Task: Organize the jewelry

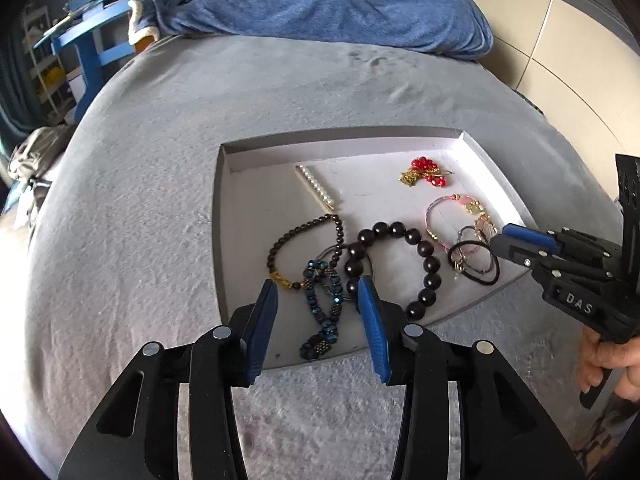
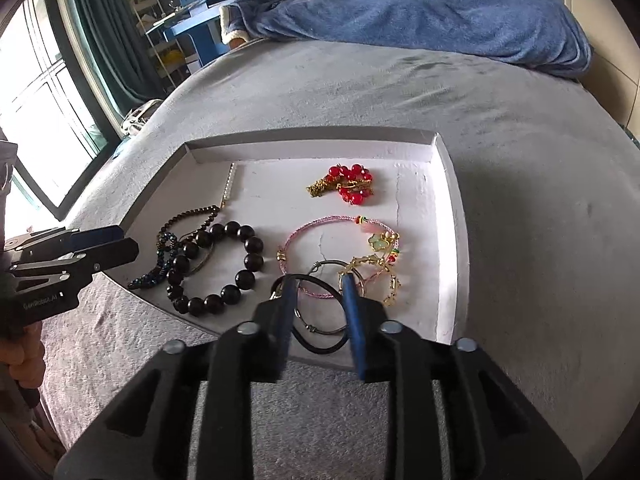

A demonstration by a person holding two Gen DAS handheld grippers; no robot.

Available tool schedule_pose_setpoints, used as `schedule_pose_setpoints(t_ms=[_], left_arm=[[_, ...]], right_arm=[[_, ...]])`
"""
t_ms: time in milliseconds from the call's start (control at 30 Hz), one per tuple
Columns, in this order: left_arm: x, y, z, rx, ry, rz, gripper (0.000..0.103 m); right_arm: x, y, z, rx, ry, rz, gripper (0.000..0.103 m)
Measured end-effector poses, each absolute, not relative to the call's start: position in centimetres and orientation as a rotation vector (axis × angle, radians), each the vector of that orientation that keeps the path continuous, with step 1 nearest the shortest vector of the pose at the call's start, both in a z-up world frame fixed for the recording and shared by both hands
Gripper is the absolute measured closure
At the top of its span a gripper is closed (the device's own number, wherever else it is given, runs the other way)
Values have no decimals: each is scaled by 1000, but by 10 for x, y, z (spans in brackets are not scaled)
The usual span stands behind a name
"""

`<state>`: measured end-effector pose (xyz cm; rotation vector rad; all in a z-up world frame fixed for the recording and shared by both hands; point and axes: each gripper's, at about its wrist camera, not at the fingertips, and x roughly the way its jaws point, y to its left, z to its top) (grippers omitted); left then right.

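Observation:
A shallow white tray (image 1: 248, 200) (image 2: 448, 240) lies on the grey bed and holds several pieces of jewelry. My left gripper (image 1: 318, 288) is open at the tray's near edge, its fingers on either side of a blue beaded bracelet (image 1: 320, 320) (image 2: 158, 268), next to a large black bead bracelet (image 1: 400, 256) (image 2: 218, 268). My right gripper (image 2: 318, 282) (image 1: 502, 236) is open over black hair ties (image 2: 320, 336) (image 1: 476, 260) and a pink cord bracelet (image 2: 332, 240) (image 1: 452, 212). A red bead piece (image 1: 426, 172) (image 2: 350, 184) and a pearl clip (image 1: 316, 188) (image 2: 229, 184) lie farther back.
A blue blanket (image 1: 320, 4) (image 2: 420, 12) is heaped at the far end of the grey bed (image 1: 140, 200). A blue desk (image 1: 88, 40) with clutter stands at the far left. A window (image 2: 36, 120) is to the left, a wardrobe (image 1: 560, 40) to the right.

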<state>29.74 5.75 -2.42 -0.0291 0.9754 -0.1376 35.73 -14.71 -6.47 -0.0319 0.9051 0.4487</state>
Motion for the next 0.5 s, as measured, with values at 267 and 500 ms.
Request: schedule_pose_setpoints(t_ms=[267,500], left_arm=[[285,67,-13,-52,908,-98,26],[268,67,-4,-85,813,-58,11]], right_arm=[[344,-153,-52,-28,844,444,55],[325,-162,-39,-25,735,434,33]])
